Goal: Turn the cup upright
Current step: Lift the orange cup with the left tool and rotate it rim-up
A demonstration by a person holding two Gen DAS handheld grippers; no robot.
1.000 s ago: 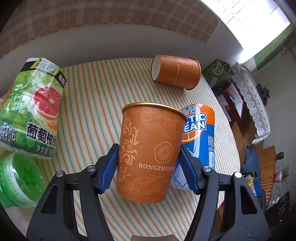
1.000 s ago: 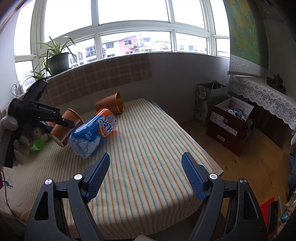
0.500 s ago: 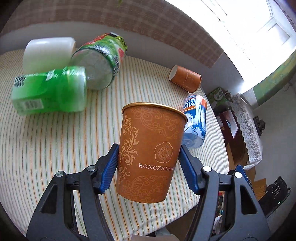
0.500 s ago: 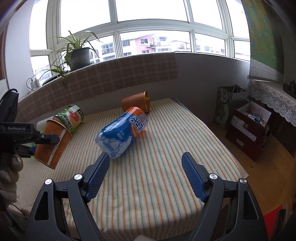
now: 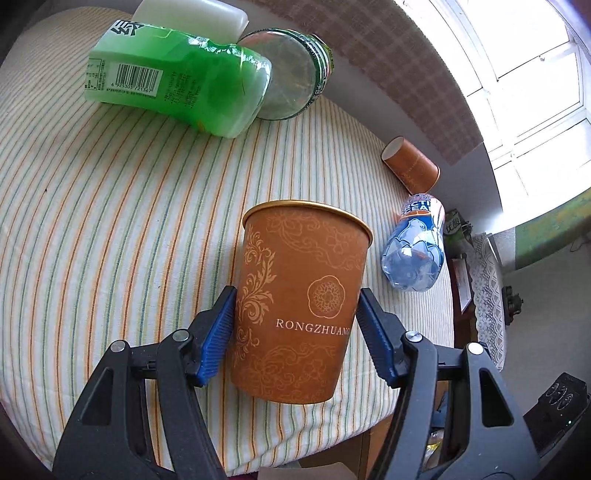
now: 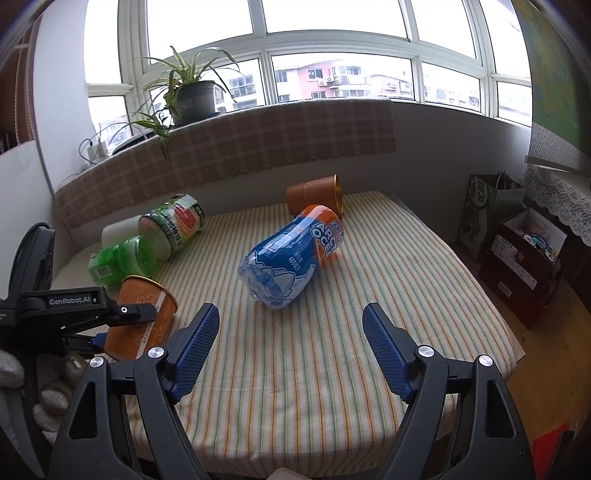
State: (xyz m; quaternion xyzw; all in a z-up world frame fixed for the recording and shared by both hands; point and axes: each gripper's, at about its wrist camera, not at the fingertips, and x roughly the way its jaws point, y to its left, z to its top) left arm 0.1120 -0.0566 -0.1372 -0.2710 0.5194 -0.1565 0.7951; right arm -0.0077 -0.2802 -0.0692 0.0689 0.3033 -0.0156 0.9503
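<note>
My left gripper point(image 5: 295, 325) is shut on an orange paper cup point(image 5: 299, 295) with gold print, its gold rim up, held near the front left of the striped table. In the right wrist view this cup point(image 6: 142, 317) tilts a little, low over the cloth; whether its base touches is hidden. A second orange cup point(image 5: 412, 166) lies on its side at the far edge, also seen in the right wrist view point(image 6: 314, 194). My right gripper point(image 6: 290, 350) is open and empty above the table's front edge.
A blue and orange bottle point(image 6: 291, 254) lies on its side mid-table. A green bottle point(image 5: 177, 88), a grapefruit-label jar point(image 6: 171, 225) and a white container point(image 5: 188, 14) lie at the back left. Boxes point(image 6: 524, 266) and a bag point(image 6: 487, 210) stand on the floor at right.
My left gripper has carried the cup leftward and down toward the table's front left. The right gripper's view has shifted left over the table, still open.
</note>
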